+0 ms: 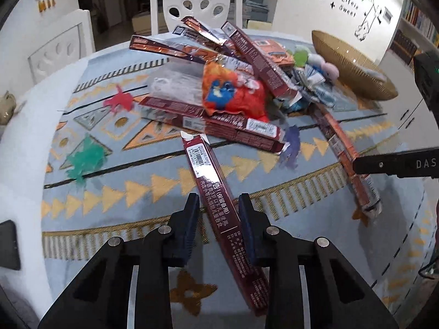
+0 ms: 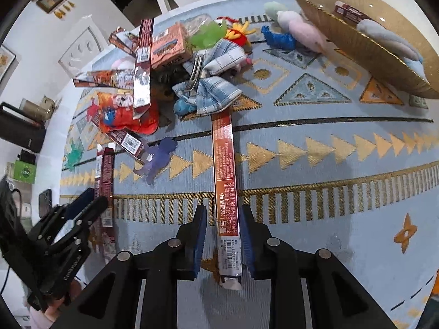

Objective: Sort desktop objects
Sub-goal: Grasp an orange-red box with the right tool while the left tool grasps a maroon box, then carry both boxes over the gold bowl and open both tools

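Note:
My left gripper (image 1: 219,208) points down at the patterned tablecloth (image 1: 137,192), shut on a long dark red box (image 1: 214,192) that runs away from me between the blue pads. My right gripper (image 2: 223,219) is shut on a long orange-red box (image 2: 223,164), whose far end reaches the blue checked cloth (image 2: 214,87). In the right wrist view the left gripper (image 2: 94,200) shows at the lower left with its dark red box (image 2: 105,170). A golden woven basket (image 2: 356,44) at the far right holds another dark red box (image 2: 351,12) and a pale blue plush (image 2: 384,35).
A pile lies mid-table: several long boxes, an orange snack bag (image 1: 233,93), plush toys (image 2: 301,27) and a metal utensil (image 2: 194,74). Flat purple (image 2: 159,159), green (image 1: 85,161) and red (image 1: 120,101) figures lie apart. White chairs (image 1: 197,2) stand behind the table; a phone (image 1: 8,244) lies at its left edge.

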`<action>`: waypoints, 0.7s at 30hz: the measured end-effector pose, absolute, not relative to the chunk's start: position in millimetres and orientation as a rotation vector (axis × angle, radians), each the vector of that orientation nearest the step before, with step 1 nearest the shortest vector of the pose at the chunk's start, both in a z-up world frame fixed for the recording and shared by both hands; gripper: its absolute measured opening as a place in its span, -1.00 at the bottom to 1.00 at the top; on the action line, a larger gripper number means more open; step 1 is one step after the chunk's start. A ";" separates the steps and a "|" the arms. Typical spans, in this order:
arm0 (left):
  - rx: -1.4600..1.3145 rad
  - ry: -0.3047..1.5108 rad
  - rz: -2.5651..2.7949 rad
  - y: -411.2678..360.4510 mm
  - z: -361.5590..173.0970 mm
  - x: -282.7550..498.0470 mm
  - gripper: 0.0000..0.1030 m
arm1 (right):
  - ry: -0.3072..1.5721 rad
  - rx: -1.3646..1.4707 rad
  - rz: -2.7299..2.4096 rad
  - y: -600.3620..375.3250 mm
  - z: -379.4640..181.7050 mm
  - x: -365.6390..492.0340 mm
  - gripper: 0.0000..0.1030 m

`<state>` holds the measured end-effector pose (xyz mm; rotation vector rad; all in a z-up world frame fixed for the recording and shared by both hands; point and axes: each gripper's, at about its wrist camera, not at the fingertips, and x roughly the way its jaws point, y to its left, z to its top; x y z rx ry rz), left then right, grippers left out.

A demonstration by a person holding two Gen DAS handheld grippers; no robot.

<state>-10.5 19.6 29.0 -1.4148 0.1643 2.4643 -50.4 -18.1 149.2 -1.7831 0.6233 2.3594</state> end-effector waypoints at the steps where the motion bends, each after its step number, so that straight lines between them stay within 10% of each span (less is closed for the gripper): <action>1: -1.421 0.186 2.470 21.5 29.3 -9.8 -0.40 | 0.608 -1.787 2.361 -20.5 147.3 -51.9 -0.54; 8: -1.443 0.255 2.534 34.8 18.8 6.2 -0.24 | 0.381 -1.766 2.422 -37.9 139.5 -54.5 -0.54; 11: -1.451 0.175 2.540 34.3 20.2 4.8 -0.60 | 0.311 -1.757 2.470 -41.3 138.9 -51.1 -0.62; 21: -1.387 -0.012 2.494 53.7 60.9 23.1 -0.68 | 0.973 -1.859 2.696 3.8 155.5 -19.4 -0.67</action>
